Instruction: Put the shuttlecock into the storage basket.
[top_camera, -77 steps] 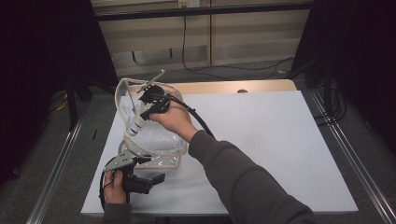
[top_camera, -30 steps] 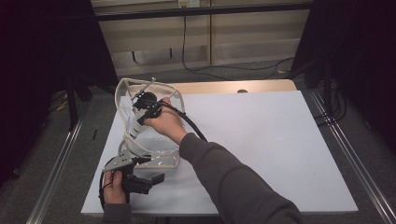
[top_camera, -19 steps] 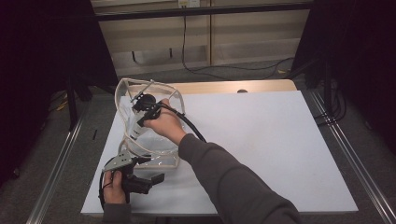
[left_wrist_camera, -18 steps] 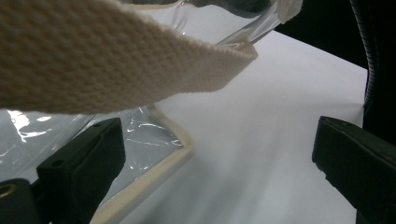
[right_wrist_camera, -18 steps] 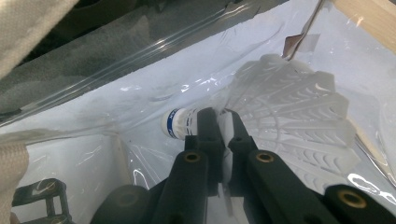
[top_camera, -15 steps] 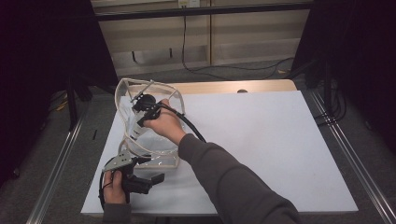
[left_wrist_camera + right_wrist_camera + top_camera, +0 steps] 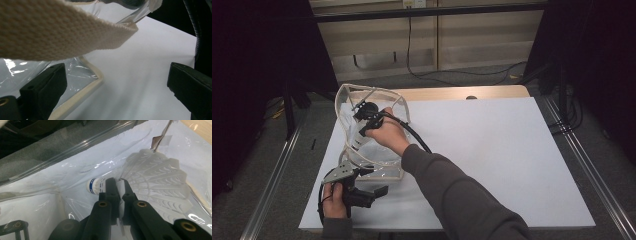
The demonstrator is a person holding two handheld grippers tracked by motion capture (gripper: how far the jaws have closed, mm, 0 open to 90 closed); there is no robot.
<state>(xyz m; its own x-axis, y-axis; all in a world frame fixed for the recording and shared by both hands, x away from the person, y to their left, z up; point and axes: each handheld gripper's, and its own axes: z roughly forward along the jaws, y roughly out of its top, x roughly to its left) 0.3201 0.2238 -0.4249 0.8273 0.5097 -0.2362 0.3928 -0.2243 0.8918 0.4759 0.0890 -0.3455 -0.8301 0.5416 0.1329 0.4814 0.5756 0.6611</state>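
Dim room, dark curtains either side, pale wall panels and a trailing cable behind; a white bench [image 7: 492, 150] with a strip of wood showing at its far edge.

Right tool [image 7: 119, 185]: jaws pressed nearly together, pinching a white shuttlecock [image 7: 155, 180] at the neck just behind its cork, which bears a blue band. The feather skirt fans out to the right of the jaws in the right gripper view. Tool and shuttlecock sit inside a clear plastic bag [image 7: 362, 150] with cream fabric trim, its mouth tipped up and open toward the far-left of the bench. In the high view the right tool [image 7: 368, 112] is sunk in the bag's mouth, with the hand at the rim.

Left tool [image 7: 357, 192]: at the bag's near corner, jaws spread. In the left gripper view the bag's cream edge [image 7: 85, 87] lies by one jaw and a woven strap [image 7: 62, 32] hangs across the top; the pads do not press on anything that I can see.

Step in hand, as I judge it: placing the shuttlecock into the bag. Next move likely calls for carrying it deeper toward the bag's bottom, spreading the jaws to drop it, then drawing straight out so the feathers don't snag on the film.
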